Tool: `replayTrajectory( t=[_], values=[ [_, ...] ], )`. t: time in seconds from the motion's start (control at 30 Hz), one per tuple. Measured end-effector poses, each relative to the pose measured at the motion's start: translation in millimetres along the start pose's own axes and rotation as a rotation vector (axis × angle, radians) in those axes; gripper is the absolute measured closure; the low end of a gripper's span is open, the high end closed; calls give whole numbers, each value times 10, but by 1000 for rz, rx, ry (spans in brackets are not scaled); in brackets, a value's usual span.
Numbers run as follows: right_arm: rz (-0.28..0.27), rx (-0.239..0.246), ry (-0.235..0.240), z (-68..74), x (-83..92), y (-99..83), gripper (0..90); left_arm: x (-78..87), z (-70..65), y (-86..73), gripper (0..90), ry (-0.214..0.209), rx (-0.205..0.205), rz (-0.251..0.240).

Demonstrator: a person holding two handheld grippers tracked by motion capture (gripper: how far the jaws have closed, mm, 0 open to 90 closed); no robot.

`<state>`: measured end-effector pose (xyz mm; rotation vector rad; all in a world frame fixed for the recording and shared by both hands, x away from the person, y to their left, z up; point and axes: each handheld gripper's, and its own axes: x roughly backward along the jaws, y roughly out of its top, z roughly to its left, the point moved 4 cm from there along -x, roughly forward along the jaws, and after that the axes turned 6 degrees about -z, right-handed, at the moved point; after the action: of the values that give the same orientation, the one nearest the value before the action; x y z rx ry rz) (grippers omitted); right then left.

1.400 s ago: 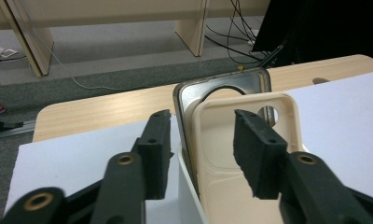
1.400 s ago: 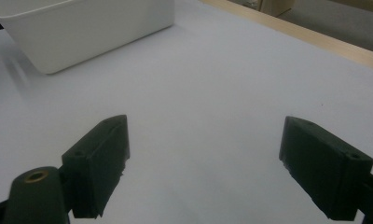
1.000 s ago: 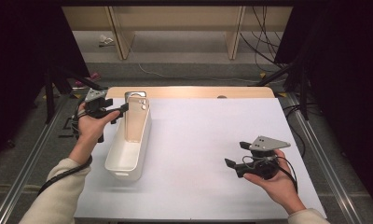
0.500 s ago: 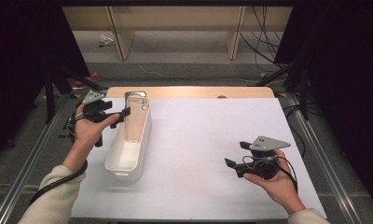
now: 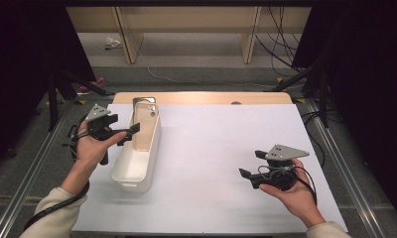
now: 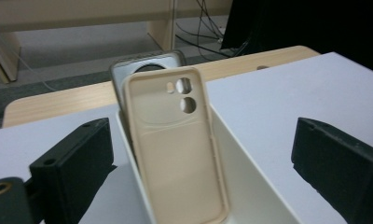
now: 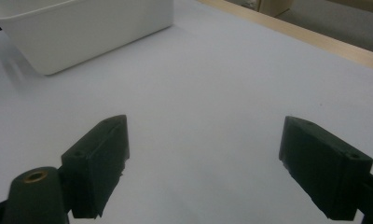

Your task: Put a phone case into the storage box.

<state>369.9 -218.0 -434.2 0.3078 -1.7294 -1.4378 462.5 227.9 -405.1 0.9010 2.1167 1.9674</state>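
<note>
A white bin lies lengthways on the left of the white table sheet. At its far end a beige phone case stands upright, with a grey case leaning behind it. My left gripper hovers by the bin's left rim, open; its jaws have just been opening, and nothing is pressed between them. In the left gripper view the beige case and the grey case stand ahead of the spread jaws of the left gripper. My right gripper rests open over bare sheet at the near right, also seen as the right gripper.
The white sheet covers a wooden table whose far edge shows bare. The bin's corner appears far off in the right gripper view. Metal rails run along both sides, and cables and shelf legs lie on the floor beyond.
My left gripper has drawn back a little from the upright cases toward the near left, and its jaws stand wider. The right hand has stayed put.
</note>
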Motion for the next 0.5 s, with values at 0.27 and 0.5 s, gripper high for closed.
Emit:
replayTrajectory(
  t=[0.27,0.5],
  values=[
    [-3,-4,1,-1,5,2,167,71,-135,-73,30,-24,-23,7],
    [-5,-4,2,0,3,3,167,171,-295,-64,28,-65,-28,-30]
  ],
)
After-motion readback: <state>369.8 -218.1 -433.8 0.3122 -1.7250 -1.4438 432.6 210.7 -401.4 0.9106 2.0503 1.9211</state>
